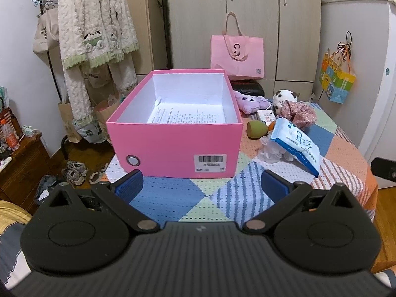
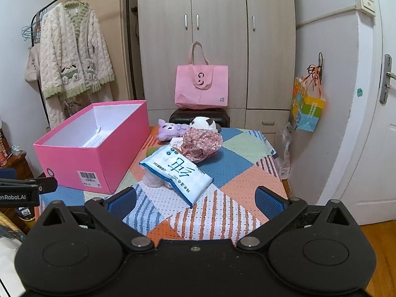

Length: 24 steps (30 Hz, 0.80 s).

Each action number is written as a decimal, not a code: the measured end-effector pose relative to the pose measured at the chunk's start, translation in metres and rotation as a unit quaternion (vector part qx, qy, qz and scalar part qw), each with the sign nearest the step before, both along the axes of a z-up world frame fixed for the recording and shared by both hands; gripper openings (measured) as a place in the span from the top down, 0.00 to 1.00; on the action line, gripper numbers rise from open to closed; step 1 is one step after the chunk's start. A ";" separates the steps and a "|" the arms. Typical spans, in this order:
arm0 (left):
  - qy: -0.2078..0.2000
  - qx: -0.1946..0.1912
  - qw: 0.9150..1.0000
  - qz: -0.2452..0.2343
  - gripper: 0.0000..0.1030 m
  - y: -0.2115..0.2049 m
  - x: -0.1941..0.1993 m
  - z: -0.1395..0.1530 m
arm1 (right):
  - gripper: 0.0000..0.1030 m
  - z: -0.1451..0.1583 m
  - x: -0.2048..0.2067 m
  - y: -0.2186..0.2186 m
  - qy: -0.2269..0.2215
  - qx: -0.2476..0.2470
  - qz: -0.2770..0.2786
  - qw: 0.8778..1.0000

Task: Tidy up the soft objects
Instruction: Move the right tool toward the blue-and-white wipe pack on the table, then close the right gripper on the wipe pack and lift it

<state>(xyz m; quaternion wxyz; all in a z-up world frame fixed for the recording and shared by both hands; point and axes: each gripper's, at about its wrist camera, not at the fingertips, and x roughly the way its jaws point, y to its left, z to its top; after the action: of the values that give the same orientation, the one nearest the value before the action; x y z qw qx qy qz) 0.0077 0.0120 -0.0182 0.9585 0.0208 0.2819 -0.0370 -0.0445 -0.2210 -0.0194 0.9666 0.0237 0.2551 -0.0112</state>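
Observation:
An open pink box (image 1: 173,146) (image 2: 79,158) stands on the patchwork table, with only a printed paper sheet (image 1: 185,116) inside. To its right lies a pile: a blue-and-white tissue pack (image 1: 295,146) (image 2: 177,174) leaning on a white lacy thing (image 1: 269,152), a floral scrunchie (image 1: 297,113) (image 2: 201,143), a purple plush (image 1: 250,102) (image 2: 169,129) and a panda plush (image 1: 282,97) (image 2: 204,123). My left gripper (image 1: 201,185) is open just before the box front. My right gripper (image 2: 195,201) is open, short of the tissue pack.
A green and an orange round thing (image 1: 257,128) lie beside the pile. A pink tote bag (image 2: 201,86) sits on a dark case behind the table, before the wardrobe. A fleece robe (image 1: 94,24) hangs at left. The table's right edge (image 2: 279,170) faces a white door.

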 end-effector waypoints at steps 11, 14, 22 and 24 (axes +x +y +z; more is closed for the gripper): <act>-0.057 -0.036 0.989 -0.129 0.00 -0.038 0.034 0.026 | 0.00 -0.002 0.019 -0.025 -0.070 0.039 0.080 0.994; -0.076 -0.019 0.986 -0.146 0.00 -0.056 0.052 0.023 | 0.00 -0.014 0.038 -0.038 -0.068 0.045 0.096 0.992; -0.020 -0.011 0.979 -0.202 0.06 -0.102 0.112 0.003 | 0.03 -0.064 0.091 -0.054 -0.015 0.093 0.133 0.987; -0.011 0.007 0.978 -0.208 0.13 -0.113 0.121 -0.006 | 0.04 -0.075 0.103 -0.052 -0.007 0.095 0.139 0.986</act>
<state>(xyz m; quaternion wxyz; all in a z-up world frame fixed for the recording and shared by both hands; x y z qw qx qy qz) 0.1291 -0.1007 -0.0244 0.9328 0.0857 0.2612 -0.2331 0.0589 -0.2728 -0.0947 0.9538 0.0799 0.2488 0.1480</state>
